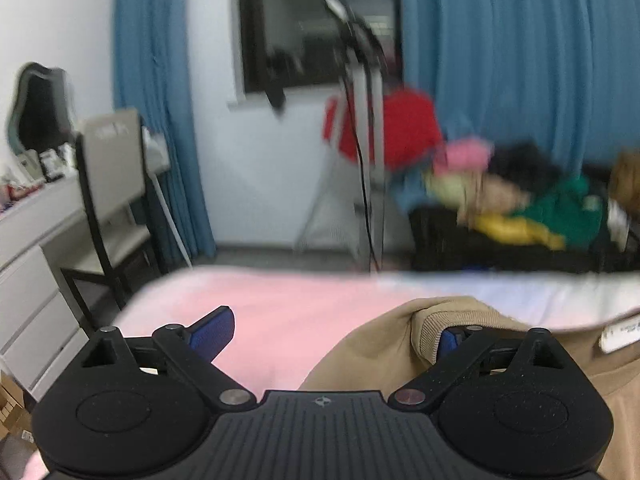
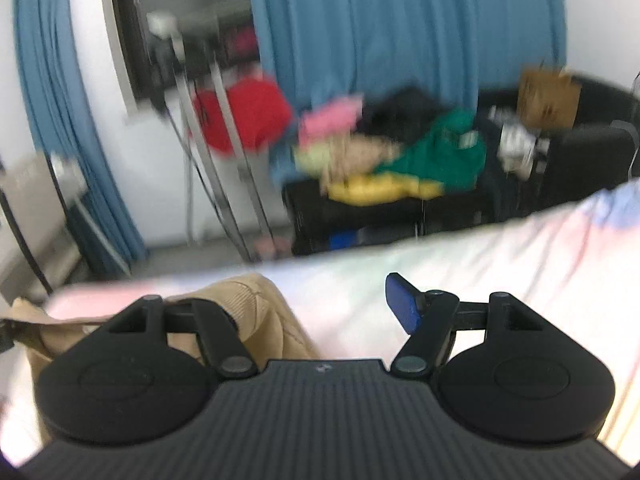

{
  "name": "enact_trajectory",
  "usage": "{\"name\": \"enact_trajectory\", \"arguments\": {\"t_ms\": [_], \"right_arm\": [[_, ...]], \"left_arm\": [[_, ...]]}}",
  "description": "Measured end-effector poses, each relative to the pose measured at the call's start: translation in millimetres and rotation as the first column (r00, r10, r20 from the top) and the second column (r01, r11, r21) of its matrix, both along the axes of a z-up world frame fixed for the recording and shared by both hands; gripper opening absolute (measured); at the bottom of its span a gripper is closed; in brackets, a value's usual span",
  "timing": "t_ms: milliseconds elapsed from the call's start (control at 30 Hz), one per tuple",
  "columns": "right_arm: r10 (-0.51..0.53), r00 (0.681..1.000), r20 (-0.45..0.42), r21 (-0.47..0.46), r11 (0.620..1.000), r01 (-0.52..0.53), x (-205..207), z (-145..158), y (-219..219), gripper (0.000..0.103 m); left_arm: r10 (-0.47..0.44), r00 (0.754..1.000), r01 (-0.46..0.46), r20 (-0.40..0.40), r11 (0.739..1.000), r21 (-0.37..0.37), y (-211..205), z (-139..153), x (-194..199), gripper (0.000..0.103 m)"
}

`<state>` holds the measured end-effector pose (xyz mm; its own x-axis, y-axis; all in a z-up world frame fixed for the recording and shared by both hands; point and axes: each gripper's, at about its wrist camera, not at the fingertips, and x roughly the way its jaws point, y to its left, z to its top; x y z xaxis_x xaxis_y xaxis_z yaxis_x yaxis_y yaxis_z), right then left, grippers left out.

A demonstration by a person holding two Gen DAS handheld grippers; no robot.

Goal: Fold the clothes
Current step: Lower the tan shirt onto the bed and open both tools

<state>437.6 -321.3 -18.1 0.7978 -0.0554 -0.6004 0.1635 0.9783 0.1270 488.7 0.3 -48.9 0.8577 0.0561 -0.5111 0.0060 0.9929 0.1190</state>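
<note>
A tan garment (image 1: 400,344) lies on the pink and white bed sheet (image 1: 280,312). In the left wrist view its ribbed edge and a white label (image 1: 620,334) sit at the right. My left gripper (image 1: 328,336) is open; its right blue pad (image 1: 448,342) is tucked against the ribbed fold, the left pad (image 1: 212,332) is over bare sheet. In the right wrist view the tan garment (image 2: 256,308) bunches at the left. My right gripper (image 2: 320,308) is open; its left finger is hidden in the cloth, the right blue pad (image 2: 402,304) is over the sheet (image 2: 500,264).
Beyond the bed's far edge stands a black rack heaped with coloured clothes (image 1: 520,200) (image 2: 400,152). A tripod stand (image 1: 364,120) with a red garment is beside it. A chair (image 1: 108,184) and white drawers (image 1: 28,260) stand at the left. Blue curtains hang behind.
</note>
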Motion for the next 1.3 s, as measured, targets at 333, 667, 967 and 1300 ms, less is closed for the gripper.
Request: {"name": "enact_trajectory", "arguments": {"t_ms": [333, 667, 967, 1300], "right_arm": [[0.282, 0.867, -0.41, -0.203, 0.899, -0.388, 51.7, -65.6, 47.0, 0.069], [0.239, 0.969, -0.059, 0.174, 0.959, -0.226, -23.2, -16.6, 40.9, 0.069], [0.168, 0.966, 0.198, 0.151, 0.968, -0.2, -155.8, 15.9, 49.7, 0.069], [0.09, 0.961, 0.263, 0.197, 0.97, -0.145, -305.2, 11.5, 64.7, 0.069]], "left_arm": [[-0.106, 0.937, 0.206, -0.333, 0.936, 0.284, -38.8, -71.5, 48.7, 0.097], [-0.208, 0.976, 0.207, -0.059, 0.978, -0.009, 2.6, -3.1, -48.2, 0.1], [-0.147, 0.98, 0.166, 0.133, 0.976, -0.144, 42.3, 29.9, -220.4, 0.1], [-0.07, 0.987, 0.099, 0.145, 0.974, -0.202, 94.9, 32.9, -337.2, 0.1]]}}
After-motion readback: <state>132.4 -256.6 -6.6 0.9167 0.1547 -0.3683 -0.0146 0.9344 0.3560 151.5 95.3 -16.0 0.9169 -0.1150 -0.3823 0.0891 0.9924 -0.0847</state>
